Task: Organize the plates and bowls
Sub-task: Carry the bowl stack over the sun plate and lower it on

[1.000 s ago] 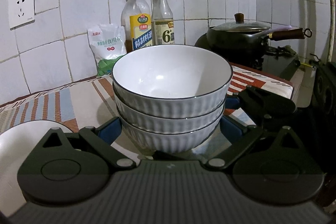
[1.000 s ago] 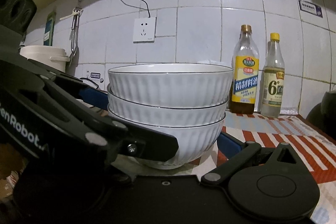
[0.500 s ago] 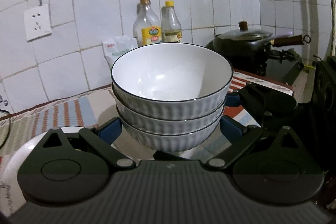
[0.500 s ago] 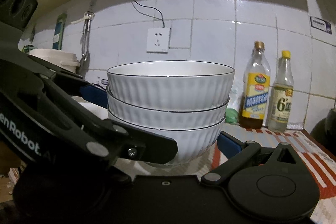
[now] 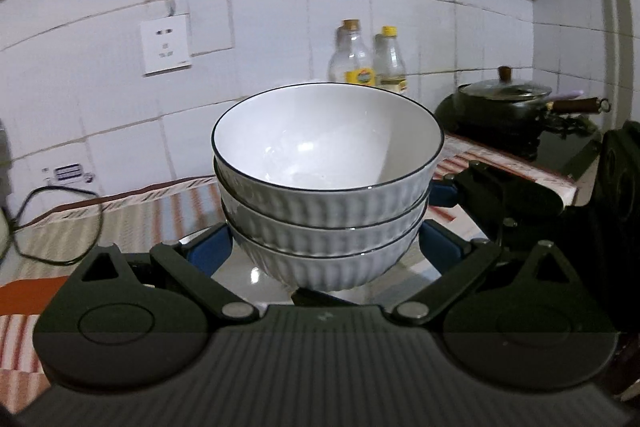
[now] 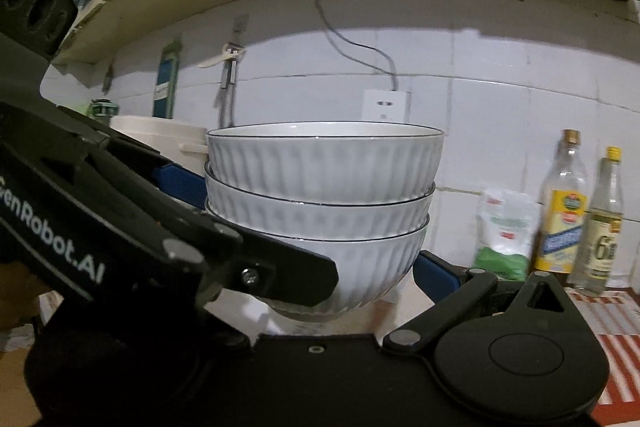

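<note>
My views are dim and fisheye-bent, corners dark; a light pool brightens the wall tiles [image 5: 272, 39], and motion blur softens the bottles [image 6: 564, 211].

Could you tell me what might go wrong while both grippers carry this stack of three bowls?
1. The left gripper and right gripper press only the bottom bowl; the two upper bowls merely nest, so a tilt could slide them off.
2. The ribbed, glossy wall may slip if either side eases.
3. The stack looks raised above the striped cloth, so a fall could break it.
</note>
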{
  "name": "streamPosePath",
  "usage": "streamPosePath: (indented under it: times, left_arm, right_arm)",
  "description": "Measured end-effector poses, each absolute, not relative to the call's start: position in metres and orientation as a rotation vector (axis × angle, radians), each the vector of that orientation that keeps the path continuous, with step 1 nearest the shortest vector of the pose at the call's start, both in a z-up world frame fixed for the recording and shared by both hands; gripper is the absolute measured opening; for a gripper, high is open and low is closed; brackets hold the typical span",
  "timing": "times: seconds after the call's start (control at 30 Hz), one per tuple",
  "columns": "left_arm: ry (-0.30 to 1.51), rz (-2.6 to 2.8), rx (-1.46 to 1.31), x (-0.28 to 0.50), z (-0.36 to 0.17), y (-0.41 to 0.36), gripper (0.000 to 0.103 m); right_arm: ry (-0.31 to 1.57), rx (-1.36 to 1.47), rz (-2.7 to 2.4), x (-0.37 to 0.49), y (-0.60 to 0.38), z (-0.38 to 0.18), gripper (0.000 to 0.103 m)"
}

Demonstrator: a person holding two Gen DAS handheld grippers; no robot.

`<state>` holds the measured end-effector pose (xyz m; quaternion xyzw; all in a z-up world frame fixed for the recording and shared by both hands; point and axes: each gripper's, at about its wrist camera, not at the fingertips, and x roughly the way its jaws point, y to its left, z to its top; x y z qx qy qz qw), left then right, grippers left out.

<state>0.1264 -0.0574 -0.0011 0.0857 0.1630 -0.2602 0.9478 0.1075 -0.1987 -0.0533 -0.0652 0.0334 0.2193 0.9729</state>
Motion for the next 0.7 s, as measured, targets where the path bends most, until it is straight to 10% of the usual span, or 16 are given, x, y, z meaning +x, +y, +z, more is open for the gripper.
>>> streamPosePath:
  times: [0.7]
  left_arm:
    - [0.404, -0.498, 0.105, 0.158, -0.031, 0.001, 0.1]
  right_arm:
    - [0.18, -0.156, 0.49, 0.145, -0.148, -0.08, 0.103]
